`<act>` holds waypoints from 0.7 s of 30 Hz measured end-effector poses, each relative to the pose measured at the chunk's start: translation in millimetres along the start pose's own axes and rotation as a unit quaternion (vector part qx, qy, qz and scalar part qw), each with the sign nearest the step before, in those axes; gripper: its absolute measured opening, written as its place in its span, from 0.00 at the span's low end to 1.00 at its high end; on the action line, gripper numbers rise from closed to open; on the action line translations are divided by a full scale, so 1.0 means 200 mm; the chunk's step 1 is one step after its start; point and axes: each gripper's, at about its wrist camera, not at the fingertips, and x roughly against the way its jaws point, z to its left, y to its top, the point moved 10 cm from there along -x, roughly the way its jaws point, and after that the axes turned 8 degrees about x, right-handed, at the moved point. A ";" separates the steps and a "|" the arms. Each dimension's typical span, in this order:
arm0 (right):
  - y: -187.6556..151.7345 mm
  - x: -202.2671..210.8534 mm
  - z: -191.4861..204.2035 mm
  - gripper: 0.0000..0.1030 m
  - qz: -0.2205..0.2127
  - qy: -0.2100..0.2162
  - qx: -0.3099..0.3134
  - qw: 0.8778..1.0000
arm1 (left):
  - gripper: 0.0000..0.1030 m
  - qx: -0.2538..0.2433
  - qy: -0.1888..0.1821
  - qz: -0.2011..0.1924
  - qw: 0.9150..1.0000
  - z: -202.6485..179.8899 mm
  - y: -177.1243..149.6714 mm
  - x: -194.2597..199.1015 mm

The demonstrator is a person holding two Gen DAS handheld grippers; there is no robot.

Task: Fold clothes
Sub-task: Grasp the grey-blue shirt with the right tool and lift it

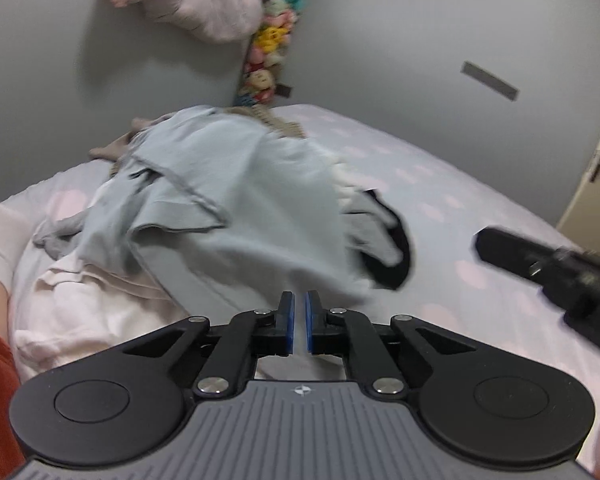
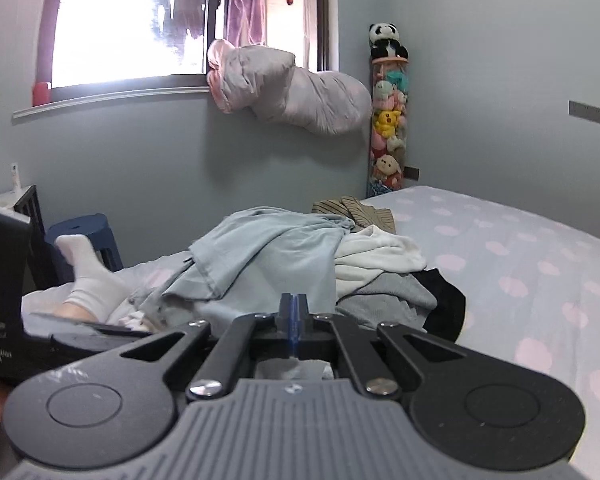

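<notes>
**Clothes pile on bed, both grippers low in front of it**

Left to right, left wrist view: pink-white garment (image 1: 80,300) lay at the pile's near-left edge. Light blue garment (image 1: 228,200) was draped over the top, long axis running from far-left down toward near-right, its near hem ending just past the left gripper (image 1: 299,322) tips. That frame was motion-blurred, so seams and hem detail were soft. Grey garment with black trim (image 1: 384,240) lay at the pile's right side. All of it sat on the polka-dot bed sheet (image 1: 480,200).

Left gripper: blue pads (image 1: 288,328) stood a narrow slit apart, nearly clenched. Pale fabric showed in and below the gap; I could not tell whether it was pinched or just behind the pads.

Right gripper (image 1: 548,272) came in from the right edge of that view, blurred, hovering over bare sheet beside the pile.

Right wrist view, left to right: a white-socked foot (image 2: 88,276) rested on the bed left of the pile. Blue garment sat centre, white garment (image 2: 380,256) just right of it, grey one below, a brown striped garment (image 2: 356,210) at the far end. The pile lay directly ahead of the right gripper's tips, slightly above them in frame.

Right gripper: pads pressed fully together, nothing visible between them.
</notes>
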 end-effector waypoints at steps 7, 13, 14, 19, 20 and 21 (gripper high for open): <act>-0.14 0.14 -0.02 0.00 0.055 0.001 -0.022 0.998 | 0.04 -0.008 0.028 0.017 0.999 0.00 -0.11 0.08; -0.27 0.04 0.07 0.05 0.101 0.024 -0.015 0.995 | 0.17 -0.017 0.067 0.023 0.997 0.10 -0.13 0.11; -0.29 0.02 0.08 0.06 0.105 0.026 -0.012 0.994 | 0.21 -0.014 0.073 0.023 0.997 0.13 -0.13 0.10; -0.35 -0.14 0.19 0.42 0.123 0.052 0.012 0.991 | 0.29 0.015 0.093 0.028 0.995 0.27 -0.12 0.05; -0.36 -0.17 0.21 0.43 0.125 0.058 0.021 0.990 | 0.35 0.021 0.097 0.029 0.995 0.30 -0.12 0.04; -0.37 -0.20 0.24 0.43 0.128 0.063 0.030 0.989 | 0.40 0.026 0.101 0.029 0.994 0.32 -0.12 0.02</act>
